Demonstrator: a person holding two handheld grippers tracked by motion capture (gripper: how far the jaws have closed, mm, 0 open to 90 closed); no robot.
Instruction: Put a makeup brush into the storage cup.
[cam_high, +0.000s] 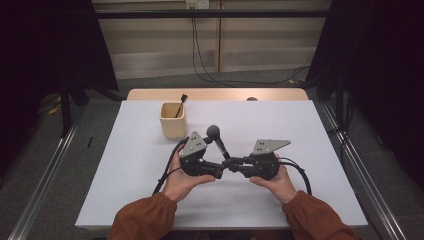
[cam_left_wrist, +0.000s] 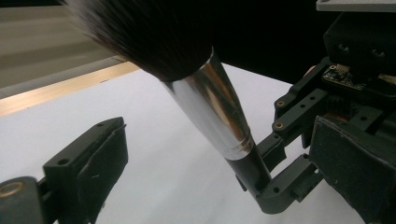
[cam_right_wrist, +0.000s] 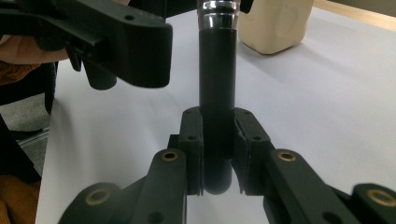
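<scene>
We hold a makeup brush (cam_high: 218, 141) in our right gripper (cam_high: 231, 164), whose jaws are closed on the black butt end of the handle; the right gripper view shows the pads pressing the handle (cam_right_wrist: 217, 107) from both sides. Our left gripper (cam_high: 212, 145) stands with its jaws wide apart, one on each side of the brush's silver ferrule (cam_left_wrist: 212, 109) without touching it, so the handover looks to us under way but not made. Taking the wooden cup (cam_high: 173, 120) as our landmark, the brush hangs in the air near it, on its near right, above the white surface (cam_high: 300, 130). Its long axis runs at a slant: the handle end sits low and away from the cup, and the dark bristle head (cam_high: 213, 131) points up and back toward the cup. A thin dark brush (cam_high: 180, 105) already stands in the cup. We judge that the left gripper has yet to close on the ferrule, the right has yet to let go, and the brush remains to be put in the cup.
</scene>
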